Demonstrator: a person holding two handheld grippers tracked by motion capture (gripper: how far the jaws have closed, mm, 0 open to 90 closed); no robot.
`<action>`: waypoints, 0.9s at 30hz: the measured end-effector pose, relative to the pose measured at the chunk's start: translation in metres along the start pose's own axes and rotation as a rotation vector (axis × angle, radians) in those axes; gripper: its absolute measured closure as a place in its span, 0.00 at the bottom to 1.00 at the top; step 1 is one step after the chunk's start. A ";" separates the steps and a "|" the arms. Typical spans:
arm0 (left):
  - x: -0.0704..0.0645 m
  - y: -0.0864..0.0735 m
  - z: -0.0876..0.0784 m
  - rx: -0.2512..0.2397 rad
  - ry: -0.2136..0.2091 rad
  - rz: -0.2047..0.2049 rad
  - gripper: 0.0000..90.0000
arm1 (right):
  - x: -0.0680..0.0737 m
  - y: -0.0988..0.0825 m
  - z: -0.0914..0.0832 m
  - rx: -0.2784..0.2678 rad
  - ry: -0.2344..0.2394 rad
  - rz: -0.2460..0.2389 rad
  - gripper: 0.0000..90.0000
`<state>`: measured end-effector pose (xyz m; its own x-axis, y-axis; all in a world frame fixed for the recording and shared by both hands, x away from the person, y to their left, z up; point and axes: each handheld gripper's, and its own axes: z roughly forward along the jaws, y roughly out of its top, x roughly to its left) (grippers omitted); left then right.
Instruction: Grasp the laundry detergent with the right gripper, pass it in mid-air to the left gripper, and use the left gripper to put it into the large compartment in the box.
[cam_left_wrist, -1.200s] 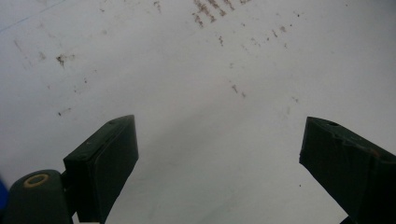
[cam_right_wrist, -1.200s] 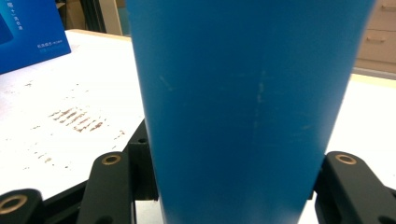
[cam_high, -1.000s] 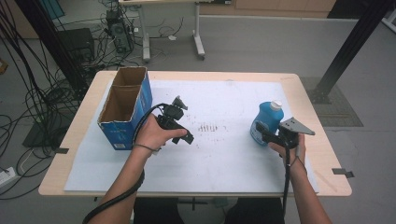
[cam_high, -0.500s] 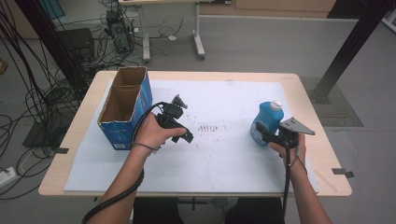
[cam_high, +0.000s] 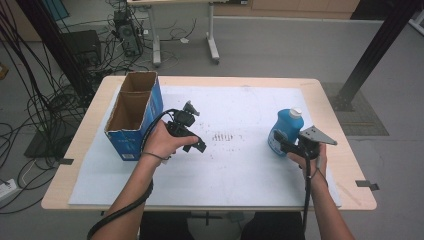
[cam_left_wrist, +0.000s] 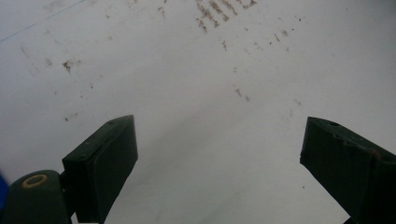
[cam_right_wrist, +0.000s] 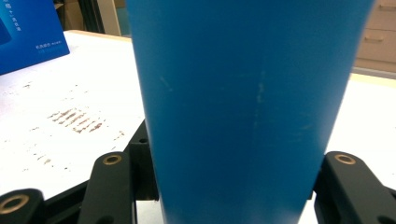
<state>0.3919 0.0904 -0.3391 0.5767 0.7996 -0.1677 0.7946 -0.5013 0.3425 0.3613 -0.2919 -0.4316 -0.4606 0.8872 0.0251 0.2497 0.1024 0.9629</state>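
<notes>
One blue bottle (cam_high: 286, 131) with a white cap stands upright on the white sheet (cam_high: 240, 165) that covers the desk (cam_high: 345, 165), far to the right of the cardboard box (cam_high: 134, 114). Both fingers (cam_right_wrist: 112, 186) of the right gripper (cam_high: 281, 141) press against its lower body from either side, so the bottle is clamped, as the right gripper view shows close up. Between box and bottle, just right of the box, the left gripper (cam_high: 196, 141) hangs over the bare sheet with its fingers (cam_left_wrist: 105, 158) spread wide and nothing between them. Right of that gripper lies a patch of brown smudges (cam_high: 222, 136). The box stands open-topped, near the desk's left edge.
</notes>
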 end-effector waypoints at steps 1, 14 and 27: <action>0.000 0.000 0.000 0.002 0.001 0.002 0.13 | 0.000 0.000 0.000 0.003 0.001 -0.001 0.49; 0.000 0.010 -0.020 -0.017 0.013 0.044 0.13 | -0.004 0.012 -0.003 0.018 0.029 0.005 0.49; -0.007 0.022 -0.056 -0.022 0.033 0.125 0.13 | -0.003 0.045 -0.010 0.021 0.096 -0.032 0.49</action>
<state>0.3945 0.0922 -0.2790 0.6642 0.7420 -0.0916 0.7122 -0.5907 0.3792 0.3650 -0.2944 -0.3858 -0.5479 0.8363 0.0209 0.2510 0.1406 0.9577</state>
